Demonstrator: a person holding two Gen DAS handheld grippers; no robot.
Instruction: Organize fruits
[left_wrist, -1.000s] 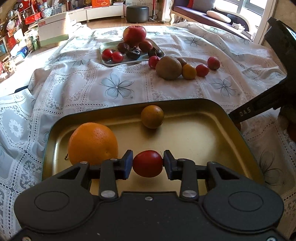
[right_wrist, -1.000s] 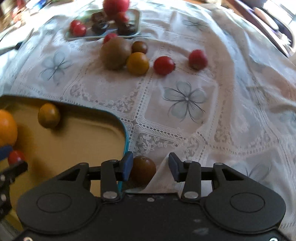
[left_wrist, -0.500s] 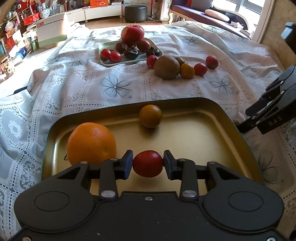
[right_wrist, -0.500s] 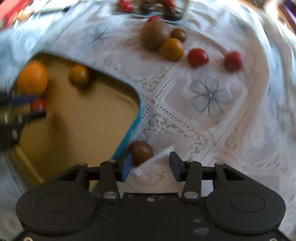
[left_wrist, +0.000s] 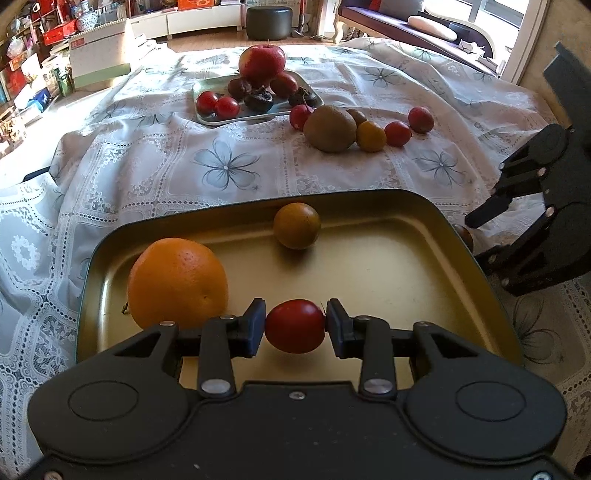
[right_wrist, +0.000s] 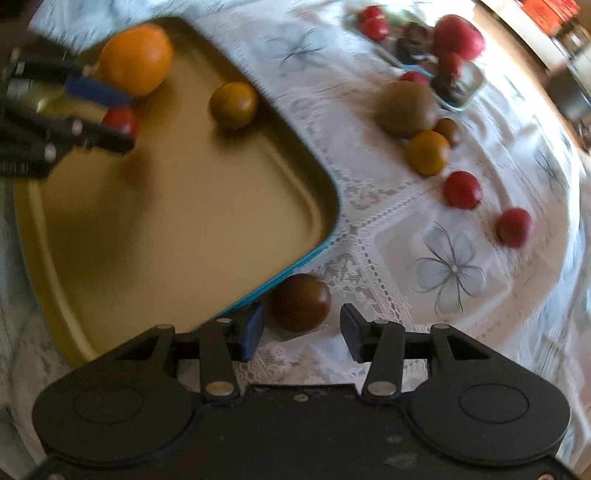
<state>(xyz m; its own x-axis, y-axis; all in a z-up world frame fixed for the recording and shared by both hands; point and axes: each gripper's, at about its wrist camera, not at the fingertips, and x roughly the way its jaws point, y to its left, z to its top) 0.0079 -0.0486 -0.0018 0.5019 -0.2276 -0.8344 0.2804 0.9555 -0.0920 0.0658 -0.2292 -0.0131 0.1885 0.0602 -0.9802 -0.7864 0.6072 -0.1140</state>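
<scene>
Two fruits are lying loose in the gold tray: a large orange near its left wall and a small yellow-brown fruit by the far rim. The left gripper is hanging over the tray's near part, its fingers pressing on both sides of a red tomato and holding it just right of the orange.

The right gripper is sitting outside the tray's right edge, fingers spread apart, with a dark brownish tomato lying between them on the lace tablecloth, close against the tray's blue rim; neither finger is clearly touching it.

Farther back on the tabletop, a kiwi, an orange-yellow fruit and two red tomatoes are lying in a loose row. Beyond them, a small metal tray is carrying a red apple and several small dark and red fruits.
</scene>
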